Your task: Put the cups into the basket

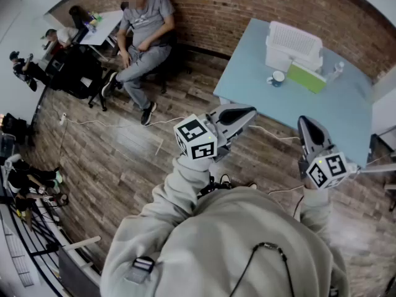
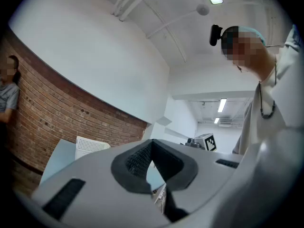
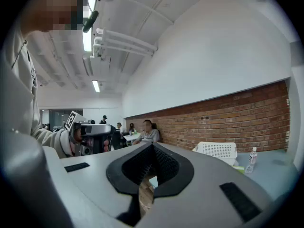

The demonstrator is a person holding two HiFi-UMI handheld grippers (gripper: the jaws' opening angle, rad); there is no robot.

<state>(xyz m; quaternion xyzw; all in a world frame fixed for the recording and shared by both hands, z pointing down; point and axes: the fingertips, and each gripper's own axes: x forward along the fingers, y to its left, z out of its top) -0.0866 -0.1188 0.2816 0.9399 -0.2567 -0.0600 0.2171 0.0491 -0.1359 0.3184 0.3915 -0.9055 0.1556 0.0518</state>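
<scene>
Approach step, we judge: left tool (image 1: pixel 249 112) and right tool (image 1: pixel 305 124) both pressed together, empty, well short of the tabletop (image 1: pixel 247 73); next we step in, spread one, take the cup (image 1: pixel 278 78) beside the basket (image 1: pixel 294 45).

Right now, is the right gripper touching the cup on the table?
Apart. The head view shows the right gripper, shut and empty, with bare table between it and the cup beside the basket.
</scene>
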